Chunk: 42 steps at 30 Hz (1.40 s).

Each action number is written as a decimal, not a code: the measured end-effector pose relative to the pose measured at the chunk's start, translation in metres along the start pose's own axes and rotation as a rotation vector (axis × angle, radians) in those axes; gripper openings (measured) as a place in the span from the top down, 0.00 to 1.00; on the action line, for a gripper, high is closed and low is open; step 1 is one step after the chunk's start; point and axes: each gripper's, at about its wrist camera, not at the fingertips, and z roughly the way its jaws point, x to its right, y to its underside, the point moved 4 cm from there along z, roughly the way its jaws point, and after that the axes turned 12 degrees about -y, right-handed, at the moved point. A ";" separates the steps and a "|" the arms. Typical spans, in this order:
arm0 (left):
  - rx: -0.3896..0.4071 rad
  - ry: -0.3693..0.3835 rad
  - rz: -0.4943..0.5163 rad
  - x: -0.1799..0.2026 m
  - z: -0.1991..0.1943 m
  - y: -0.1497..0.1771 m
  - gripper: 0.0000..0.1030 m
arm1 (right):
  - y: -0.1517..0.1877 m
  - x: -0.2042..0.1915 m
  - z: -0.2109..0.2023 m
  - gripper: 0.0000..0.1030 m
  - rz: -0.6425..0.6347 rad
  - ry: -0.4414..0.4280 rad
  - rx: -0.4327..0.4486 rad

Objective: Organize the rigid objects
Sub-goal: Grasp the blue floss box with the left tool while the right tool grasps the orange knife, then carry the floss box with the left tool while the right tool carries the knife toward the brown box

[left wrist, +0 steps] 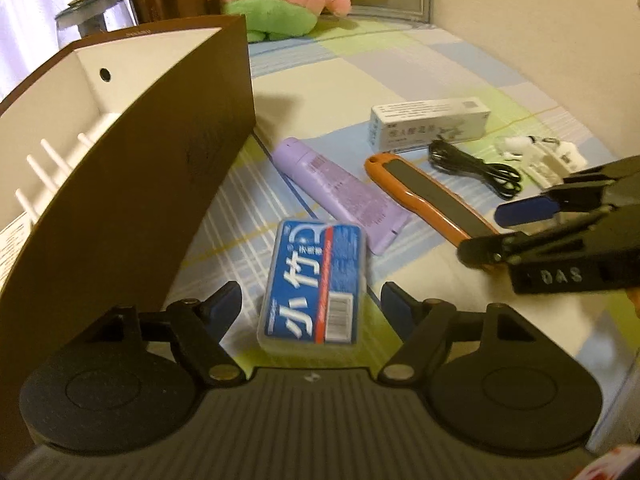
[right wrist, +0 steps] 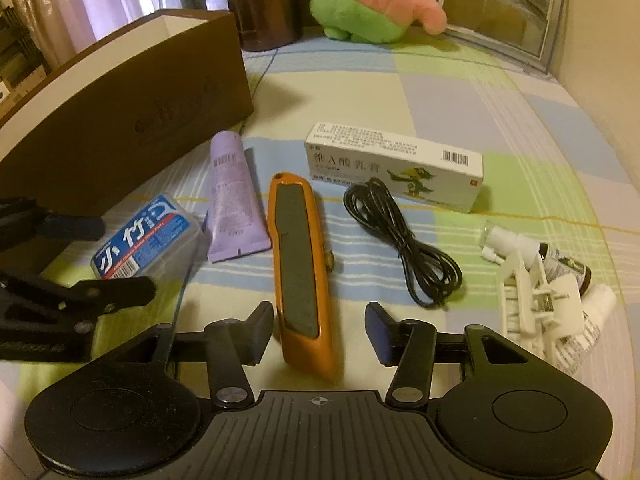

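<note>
Left claw: I see it spread, its pads either side of the blue floss box, not touching it.
Right claw: spread too; I see gaps between both pads and the orange utility knife.
Floss box: flat on the checked cloth, just beside the brown box.
Knife: flat on the cloth, between the purple tube and the black cable.
White carton: behind the cable.
</note>
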 end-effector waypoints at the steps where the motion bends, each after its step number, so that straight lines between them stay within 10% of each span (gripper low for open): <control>1: -0.003 0.001 0.007 0.001 0.004 -0.002 0.30 | -0.001 -0.001 0.001 0.53 -0.009 0.003 0.004; 5: -0.029 -0.027 0.031 0.004 0.018 -0.006 0.47 | -0.005 -0.006 0.004 0.53 -0.058 0.016 0.032; 13: -0.072 -0.114 -0.136 -0.014 0.023 -0.004 0.48 | -0.010 -0.005 0.016 0.54 -0.088 0.028 0.051; 19: -0.078 -0.134 -0.145 -0.013 0.018 0.002 0.48 | -0.012 -0.010 0.021 0.68 -0.145 0.020 0.055; 42: -0.080 -0.153 -0.170 -0.006 -0.025 0.012 0.48 | 0.000 -0.040 -0.022 0.69 -0.120 -0.064 0.058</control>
